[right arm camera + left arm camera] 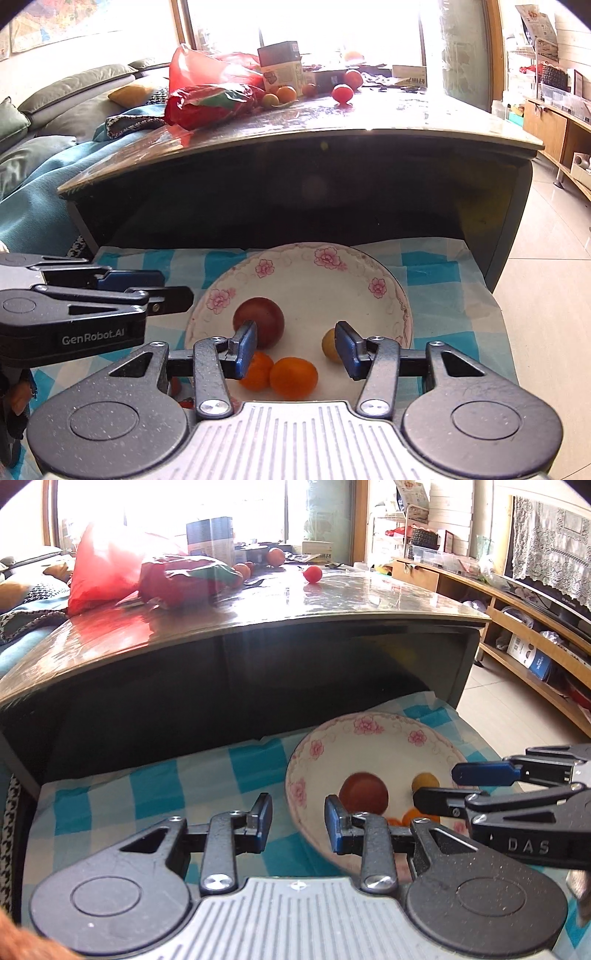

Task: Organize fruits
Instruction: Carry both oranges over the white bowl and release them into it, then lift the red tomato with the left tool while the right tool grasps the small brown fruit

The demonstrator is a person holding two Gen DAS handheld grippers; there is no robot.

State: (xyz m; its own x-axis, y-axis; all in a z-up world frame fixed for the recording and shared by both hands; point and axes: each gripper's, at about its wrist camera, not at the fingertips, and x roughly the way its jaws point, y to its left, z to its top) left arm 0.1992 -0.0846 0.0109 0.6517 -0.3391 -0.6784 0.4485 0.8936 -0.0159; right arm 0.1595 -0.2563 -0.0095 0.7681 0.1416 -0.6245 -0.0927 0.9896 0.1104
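Note:
A white floral plate (325, 280) (369, 734) sits on a blue checked cloth (147, 786). In it lie a dark red fruit (260, 319) (364, 792), two oranges (293, 376) and a small yellow fruit (328, 345) (424, 781). My right gripper (295, 347) is open and empty, low over the plate's near part. My left gripper (297, 825) is open and empty, straddling the plate's left rim. More fruits lie on the table behind: a red one (312, 574) (342, 93) and oranges (286, 94).
A glossy table (258, 605) rises behind the cloth, with red plastic bags (110, 568) and a carton (282, 66) on it. A sofa (55, 122) is at the left; wooden shelves (535, 635) and tiled floor are at the right.

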